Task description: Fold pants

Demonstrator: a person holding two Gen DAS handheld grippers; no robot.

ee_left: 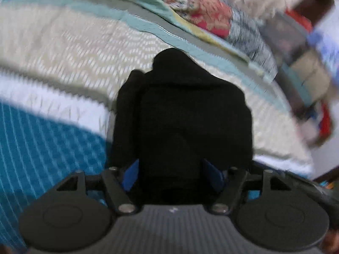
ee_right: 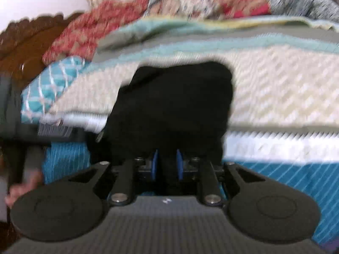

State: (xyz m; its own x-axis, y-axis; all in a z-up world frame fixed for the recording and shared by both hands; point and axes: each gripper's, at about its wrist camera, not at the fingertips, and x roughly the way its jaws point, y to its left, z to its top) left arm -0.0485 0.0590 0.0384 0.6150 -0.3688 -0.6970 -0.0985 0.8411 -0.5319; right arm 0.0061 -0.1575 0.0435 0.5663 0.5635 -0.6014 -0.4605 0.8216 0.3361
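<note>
The black pants [ee_left: 184, 114] fill the middle of the left wrist view, bunched between the blue pads [ee_left: 131, 174] of my left gripper [ee_left: 172, 175]; its jaws stand fairly wide with the cloth between them. In the right wrist view the black pants [ee_right: 175, 105] hang over my right gripper [ee_right: 167, 167], whose blue pads [ee_right: 155, 165] are close together and pinch a fold of the cloth. Both frames are motion blurred. The fingertips are hidden by the fabric.
A bed with a striped cream, white and teal blanket [ee_left: 63, 63] lies under both grippers. A pile of patterned red, white and grey quilts [ee_right: 190, 4] lies at the far side. A brown wooden headboard [ee_right: 25, 46] stands at the left.
</note>
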